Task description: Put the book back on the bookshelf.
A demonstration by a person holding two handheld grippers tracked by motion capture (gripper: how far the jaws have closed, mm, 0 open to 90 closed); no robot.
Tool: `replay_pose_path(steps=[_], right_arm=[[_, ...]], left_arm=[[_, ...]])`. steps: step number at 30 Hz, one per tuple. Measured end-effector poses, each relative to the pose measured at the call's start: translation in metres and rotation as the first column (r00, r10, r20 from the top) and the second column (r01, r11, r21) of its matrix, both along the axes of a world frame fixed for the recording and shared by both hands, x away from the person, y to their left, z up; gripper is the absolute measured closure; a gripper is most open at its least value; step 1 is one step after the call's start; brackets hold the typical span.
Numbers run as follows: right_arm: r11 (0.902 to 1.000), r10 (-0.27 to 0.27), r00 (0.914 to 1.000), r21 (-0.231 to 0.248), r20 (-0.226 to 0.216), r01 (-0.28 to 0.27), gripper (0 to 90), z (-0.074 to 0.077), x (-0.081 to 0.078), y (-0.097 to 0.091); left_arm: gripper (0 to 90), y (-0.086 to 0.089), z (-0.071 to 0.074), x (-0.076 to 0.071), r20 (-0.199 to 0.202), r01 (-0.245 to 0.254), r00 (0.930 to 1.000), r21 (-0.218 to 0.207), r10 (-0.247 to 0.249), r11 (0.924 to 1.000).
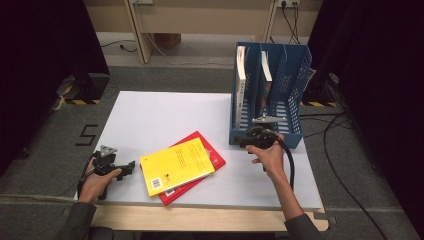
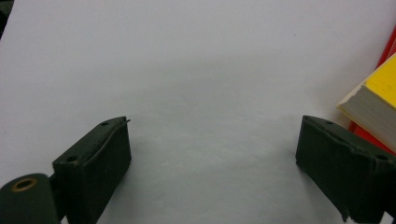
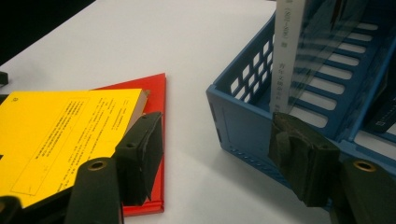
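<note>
A yellow book [image 1: 177, 165] lies on top of a red book [image 1: 214, 156] near the front middle of the white table [image 1: 160, 115]. At the back right stands a blue file rack [image 1: 270, 95] with a white-spined book [image 1: 241, 85] upright in its left slot and another book [image 1: 266, 75] in the middle slot. My right gripper [image 1: 241, 140] hovers at the rack's front left corner, open and empty. In the right gripper view its jaws frame the yellow book [image 3: 60, 130] and the rack [image 3: 243, 107]. My left gripper [image 1: 131, 167] rests low at the table's front left, open, with bare table between its jaws [image 2: 212, 135].
The yellow book's corner [image 2: 373, 100] lies just right of the left gripper's jaws. Bare white table stretches behind the two flat books. The rack's right slot looks free. Cables and black-and-yellow floor markings lie beyond the table edges.
</note>
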State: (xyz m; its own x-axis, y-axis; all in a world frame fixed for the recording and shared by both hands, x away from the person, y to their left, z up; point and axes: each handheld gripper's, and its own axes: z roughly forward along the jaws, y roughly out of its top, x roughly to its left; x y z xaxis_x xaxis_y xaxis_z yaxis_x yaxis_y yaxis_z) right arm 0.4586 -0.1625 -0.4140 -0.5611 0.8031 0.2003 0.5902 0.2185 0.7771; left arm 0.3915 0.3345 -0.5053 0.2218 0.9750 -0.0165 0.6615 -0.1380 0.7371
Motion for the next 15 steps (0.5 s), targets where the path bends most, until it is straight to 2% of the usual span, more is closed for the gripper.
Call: replay_pose_path(steps=[9,12,15], right_arm=[[0.9996,0.029,0.9995,0.004,-0.009,-0.029,34.9,-0.003,-0.002,0.008],[0.999,0.044,0.9989,0.004,-0.014,-0.044,34.4,-0.004,-0.003,0.012],[0.9985,0.054,0.9984,0.002,-0.018,-0.054,33.8,-0.006,-0.004,0.015]], left_arm=[[9.9,0.0,0.002,0.0,-0.008,0.003,1.0,-0.001,-0.003,1.0],[14.2,0.0,0.004,-0.001,-0.012,0.013,0.9998,-0.006,-0.013,0.9999],[14.9,0.0,0.004,-0.001,-0.017,0.025,0.9996,-0.005,-0.025,0.9997]])
